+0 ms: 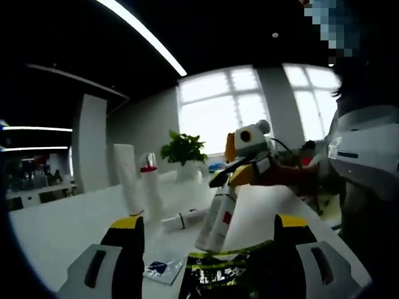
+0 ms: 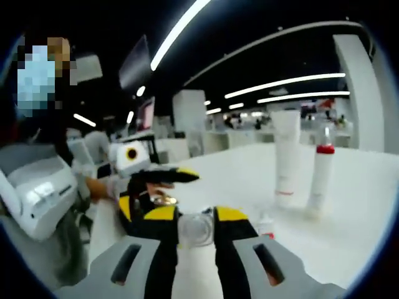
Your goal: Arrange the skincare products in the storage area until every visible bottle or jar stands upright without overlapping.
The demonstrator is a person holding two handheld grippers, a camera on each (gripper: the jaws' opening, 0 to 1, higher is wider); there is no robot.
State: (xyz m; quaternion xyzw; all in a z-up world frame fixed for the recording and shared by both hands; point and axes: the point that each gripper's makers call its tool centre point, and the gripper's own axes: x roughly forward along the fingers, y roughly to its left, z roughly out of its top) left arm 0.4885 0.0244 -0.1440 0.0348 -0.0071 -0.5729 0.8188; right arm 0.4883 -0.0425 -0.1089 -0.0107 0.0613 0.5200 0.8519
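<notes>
Two tubes (image 1: 134, 180) stand upright left of centre while our right gripper (image 2: 196, 227), jaws closed on a white bottle (image 1: 215, 218) at centre (tilted), must next upright it; left gripper (image 1: 206, 240) jaws are spread over a dark packet (image 1: 215, 274).

Open office, dark ceiling with long white strip lights (image 1: 144, 36). Bright multi-pane windows (image 1: 225, 106) behind a green potted plant (image 1: 183, 150). White counter (image 2: 368, 187); white square column (image 1: 92, 142) at left.
</notes>
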